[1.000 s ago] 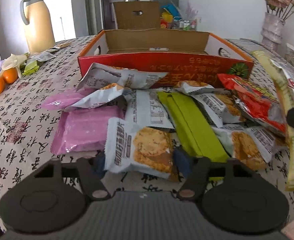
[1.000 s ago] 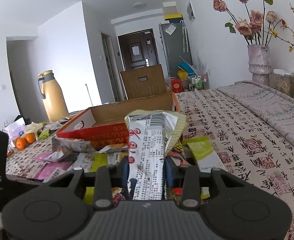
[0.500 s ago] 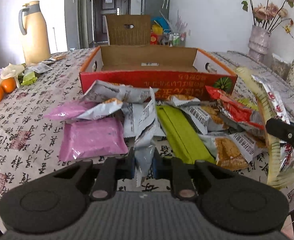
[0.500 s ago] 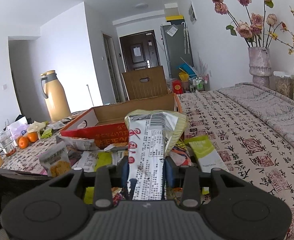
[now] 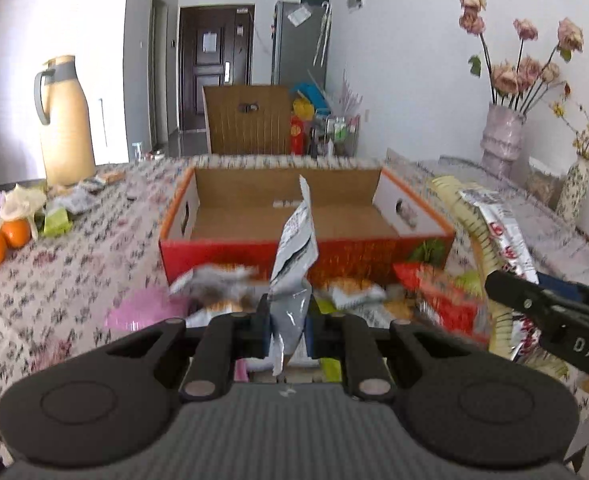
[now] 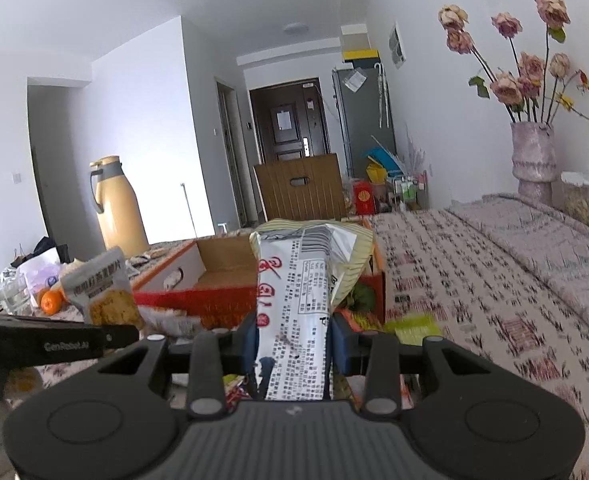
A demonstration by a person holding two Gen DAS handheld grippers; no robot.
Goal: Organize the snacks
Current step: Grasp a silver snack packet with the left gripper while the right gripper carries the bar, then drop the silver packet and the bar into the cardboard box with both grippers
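My left gripper (image 5: 288, 326) is shut on a silver cracker packet (image 5: 294, 268) that stands on edge above the snack pile (image 5: 350, 300). The same packet (image 6: 102, 288) shows its cracker print in the right wrist view, at the tip of the left gripper's black body. My right gripper (image 6: 292, 340) is shut on a white and cream striped snack bag (image 6: 294, 300) with red characters, also seen at the right of the left wrist view as a striped bag (image 5: 490, 248). Beyond both stands the open red cardboard box (image 5: 374, 248), its brown inside bare.
A yellow thermos (image 5: 64, 120) and oranges (image 5: 4, 238) sit at the table's left. Vases of dried flowers (image 5: 502, 140) stand along the right wall. A pink packet (image 5: 134, 312) lies left of the pile. A brown chair back (image 5: 248, 120) rises behind the box. Patterned cloth (image 6: 494, 280) stretches right.
My left gripper closed on the silver cracker packet and lifted it off the pile, tilting up. The right gripper kept its hold on the striped bag and rose slightly.
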